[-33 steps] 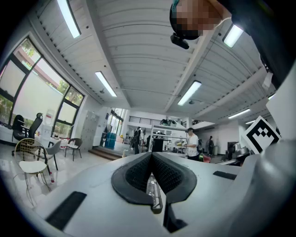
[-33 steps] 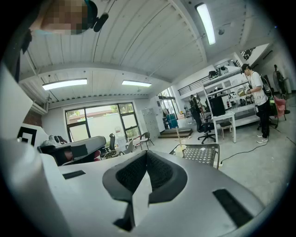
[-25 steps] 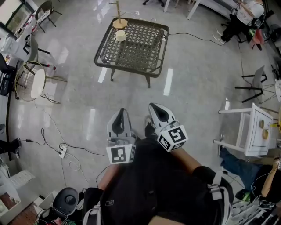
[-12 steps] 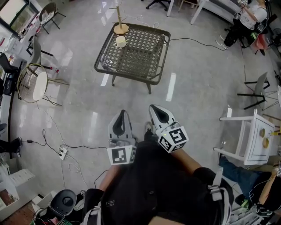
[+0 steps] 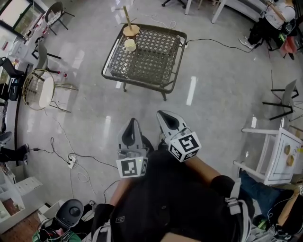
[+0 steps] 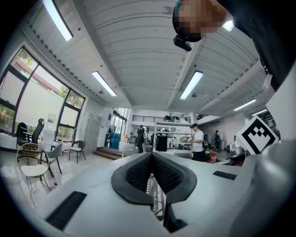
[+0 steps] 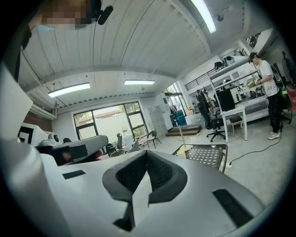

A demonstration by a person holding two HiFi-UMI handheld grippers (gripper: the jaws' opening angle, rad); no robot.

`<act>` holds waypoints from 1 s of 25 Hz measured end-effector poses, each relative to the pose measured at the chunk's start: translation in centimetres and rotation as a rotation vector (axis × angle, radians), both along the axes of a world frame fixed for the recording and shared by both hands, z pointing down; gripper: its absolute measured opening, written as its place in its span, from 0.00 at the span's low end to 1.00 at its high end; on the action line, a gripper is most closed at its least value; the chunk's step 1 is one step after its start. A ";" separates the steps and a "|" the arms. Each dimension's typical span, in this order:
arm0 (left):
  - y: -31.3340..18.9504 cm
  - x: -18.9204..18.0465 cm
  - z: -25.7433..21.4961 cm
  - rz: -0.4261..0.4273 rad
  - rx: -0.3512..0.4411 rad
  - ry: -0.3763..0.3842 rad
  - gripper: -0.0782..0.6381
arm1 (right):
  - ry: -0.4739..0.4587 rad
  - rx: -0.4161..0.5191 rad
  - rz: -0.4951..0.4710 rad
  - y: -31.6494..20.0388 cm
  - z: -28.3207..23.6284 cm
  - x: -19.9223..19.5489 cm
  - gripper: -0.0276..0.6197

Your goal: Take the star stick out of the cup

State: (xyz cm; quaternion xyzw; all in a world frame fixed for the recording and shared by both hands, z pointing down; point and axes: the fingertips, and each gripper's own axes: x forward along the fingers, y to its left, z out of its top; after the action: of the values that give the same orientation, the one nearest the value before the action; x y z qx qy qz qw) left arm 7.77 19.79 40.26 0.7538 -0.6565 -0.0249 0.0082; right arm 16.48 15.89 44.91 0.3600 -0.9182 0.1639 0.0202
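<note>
A cream cup stands at the far left corner of a dark wire-mesh table, seen far ahead in the head view. Beside it is a wooden base with an upright stick. No star stick can be made out in the cup at this distance. My left gripper and right gripper are side by side close to my body, both shut and holding nothing, well short of the table. The right gripper view shows the table, the cup and the stick past its shut jaws.
A round wicker chair stands at the left, with a cable and power strip on the floor. At the right is a white side table. A folding chair and a seated person are further back.
In the head view the mesh table has drawn a little nearer and lower. Both grippers have stayed shut, side by side in front of my body.
</note>
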 end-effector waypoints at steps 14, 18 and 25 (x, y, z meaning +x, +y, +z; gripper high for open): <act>-10.6 -6.9 1.0 -0.016 -0.023 0.020 0.13 | 0.036 -0.020 0.036 -10.6 1.2 -5.3 0.06; -15.5 -10.7 -0.3 0.023 -0.002 0.025 0.13 | 0.046 -0.018 0.082 -15.0 0.5 -8.7 0.06; -22.9 -17.0 -1.2 0.098 -0.015 0.075 0.13 | 0.066 -0.048 0.183 -21.5 0.4 -14.1 0.06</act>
State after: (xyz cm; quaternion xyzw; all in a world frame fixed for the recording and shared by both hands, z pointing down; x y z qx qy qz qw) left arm -9.18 -3.15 39.09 0.7835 -0.6182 -0.0481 0.0397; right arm 2.41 -5.57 45.35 0.4472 -0.8761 0.1748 0.0440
